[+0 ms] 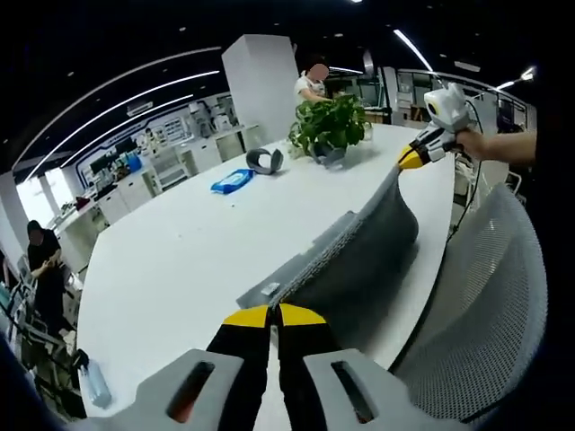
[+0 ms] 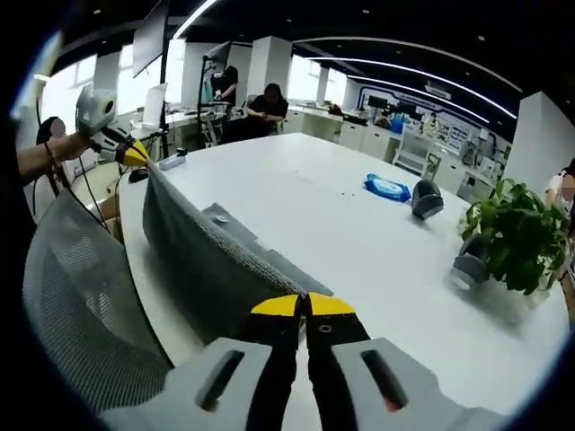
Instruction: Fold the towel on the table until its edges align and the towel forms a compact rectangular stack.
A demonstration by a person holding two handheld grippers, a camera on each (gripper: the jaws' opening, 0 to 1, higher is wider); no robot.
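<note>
My left gripper (image 1: 274, 316) is pinched tight on one corner of the grey towel (image 1: 359, 256), and my right gripper (image 2: 302, 305) is pinched tight on the other corner. The towel (image 2: 202, 256) hangs stretched between them, lifted above the near edge of the white table (image 1: 180, 260), sagging a little in the middle. Ahead of my left jaws, well past the towel, sit a potted plant (image 1: 331, 126), a blue packet (image 1: 232, 182) and a small grey thing (image 1: 264, 161). A mesh chair back (image 1: 490, 296) stands just beside the towel.
</note>
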